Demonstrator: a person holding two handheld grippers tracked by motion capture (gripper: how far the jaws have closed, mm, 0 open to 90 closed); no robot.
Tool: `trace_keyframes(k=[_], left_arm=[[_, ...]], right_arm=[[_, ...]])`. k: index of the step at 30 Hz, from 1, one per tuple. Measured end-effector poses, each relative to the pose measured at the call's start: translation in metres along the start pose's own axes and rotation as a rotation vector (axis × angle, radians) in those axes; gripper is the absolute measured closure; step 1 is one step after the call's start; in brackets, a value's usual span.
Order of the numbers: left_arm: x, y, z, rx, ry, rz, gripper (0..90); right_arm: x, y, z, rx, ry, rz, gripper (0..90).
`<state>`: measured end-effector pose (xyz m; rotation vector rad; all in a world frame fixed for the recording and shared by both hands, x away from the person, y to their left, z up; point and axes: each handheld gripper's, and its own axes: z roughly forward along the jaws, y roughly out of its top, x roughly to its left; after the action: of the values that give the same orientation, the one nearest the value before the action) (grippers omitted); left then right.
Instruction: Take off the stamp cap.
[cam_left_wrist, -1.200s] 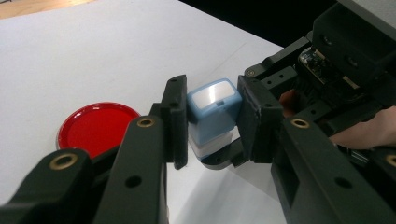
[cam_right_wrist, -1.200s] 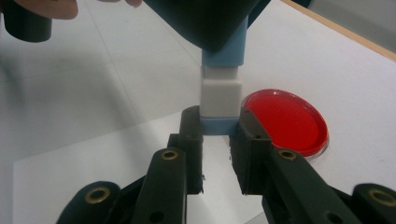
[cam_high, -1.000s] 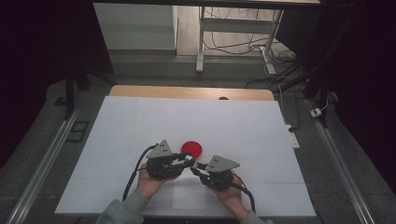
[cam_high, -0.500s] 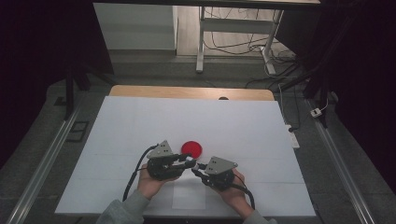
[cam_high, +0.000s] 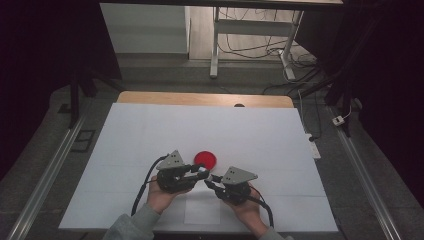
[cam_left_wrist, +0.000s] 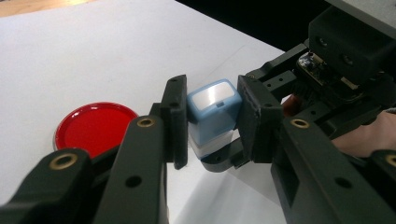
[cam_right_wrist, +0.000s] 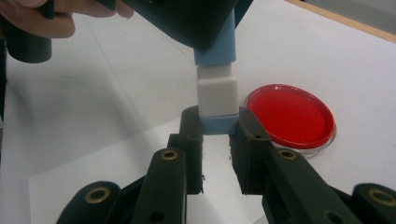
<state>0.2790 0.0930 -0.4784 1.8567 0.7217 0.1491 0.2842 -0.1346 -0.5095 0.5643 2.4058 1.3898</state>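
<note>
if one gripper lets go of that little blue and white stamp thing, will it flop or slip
Probably no flop: the stamp looks like rigid moulded plastic, squarely clamped by the left gripper at its blue end. Its smooth, glossy sides could slip, since the right gripper pinches just a narrow blue band. It is small, so likely light.

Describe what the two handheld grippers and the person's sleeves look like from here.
Both the left gripper and the right gripper are black, each with two flat-faced jaws on linked bars with brass-coloured pivots. Each carries a grey three-cornered plate on top and trails a black cable. The sleeves are grey-green.
</note>
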Motion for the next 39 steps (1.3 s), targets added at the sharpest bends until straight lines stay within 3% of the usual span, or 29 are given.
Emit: trace_keyframes(k=[5,8,12,16,18,21,23,28,39], left_arm=[[0.000,-0.001,0.001,0.001,-0.013,-0.010,65.8],[0.000,-0.001,0.001,-0.003,-0.015,-0.012,65.8],[0.000,0.000,0.000,-0.009,-0.012,-0.012,65.8],[0.000,0.000,-0.001,-0.017,-0.005,-0.012,65.9],[0.000,0.001,-0.006,-0.054,0.043,-0.011,65.9],[0.012,0.003,-0.023,-0.102,0.032,-0.051,65.9],[0.014,0.002,-0.024,-0.091,0.022,-0.057,65.9],[0.008,0.002,-0.015,-0.062,0.006,-0.026,65.8],[0.008,0.002,-0.015,-0.044,-0.001,-0.018,65.7]], right_arm=[[0.001,0.003,-0.002,0.045,-0.002,-0.098,74.7],[0.000,0.004,-0.003,0.051,0.000,-0.125,74.7],[-0.001,0.003,-0.004,0.038,0.003,-0.114,74.7],[-0.002,0.001,-0.003,0.003,0.005,-0.021,74.7],[-0.001,0.000,-0.002,0.013,-0.010,0.009,74.7],[-0.006,-0.009,-0.003,0.014,-0.005,0.057,74.6],[-0.007,-0.006,-0.006,0.004,-0.028,0.037,74.6],[-0.009,-0.006,-0.008,0.001,-0.020,0.026,74.5],[-0.012,-0.008,-0.011,-0.002,-0.028,0.015,74.4]])
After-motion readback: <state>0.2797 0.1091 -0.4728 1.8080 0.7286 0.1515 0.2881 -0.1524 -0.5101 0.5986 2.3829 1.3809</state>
